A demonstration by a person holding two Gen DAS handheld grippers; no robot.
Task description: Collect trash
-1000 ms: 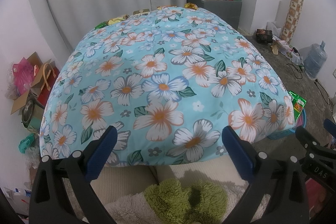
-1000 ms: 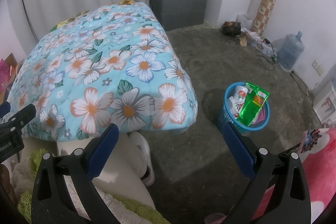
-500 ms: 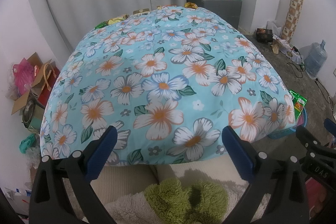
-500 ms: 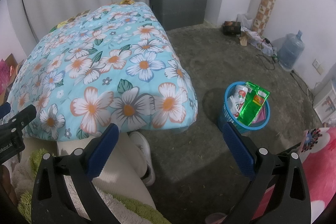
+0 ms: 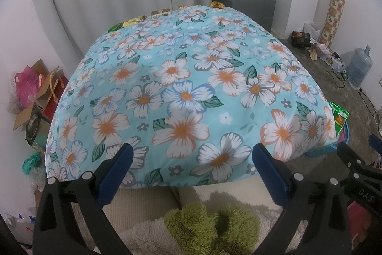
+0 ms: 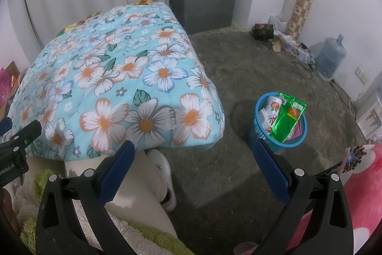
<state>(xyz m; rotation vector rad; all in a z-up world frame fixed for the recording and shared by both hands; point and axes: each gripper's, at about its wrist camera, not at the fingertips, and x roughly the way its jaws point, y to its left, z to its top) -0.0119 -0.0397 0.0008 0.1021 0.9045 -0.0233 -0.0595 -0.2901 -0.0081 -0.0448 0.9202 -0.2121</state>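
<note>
A bed [image 5: 186,78] fills the middle of the room, covered by a light blue quilt [image 6: 124,78] printed with white and orange flowers. Along its far edge, by the curtain, lie several snack wrappers [image 5: 133,20], yellow and green, with another yellow one [image 5: 217,4] at the far corner. The grey floor [image 6: 238,159] to the right of the bed carries a blue basket [image 6: 279,142] just beside the bed's near corner, stuffed with green packets [image 6: 287,118] and a white cup. Further off, against the wall, stand a water jug [image 6: 330,59], a dark box [image 6: 262,31] and some loose paper. A grey cabinet [image 6: 203,6] stands past the bed's far end.
</note>
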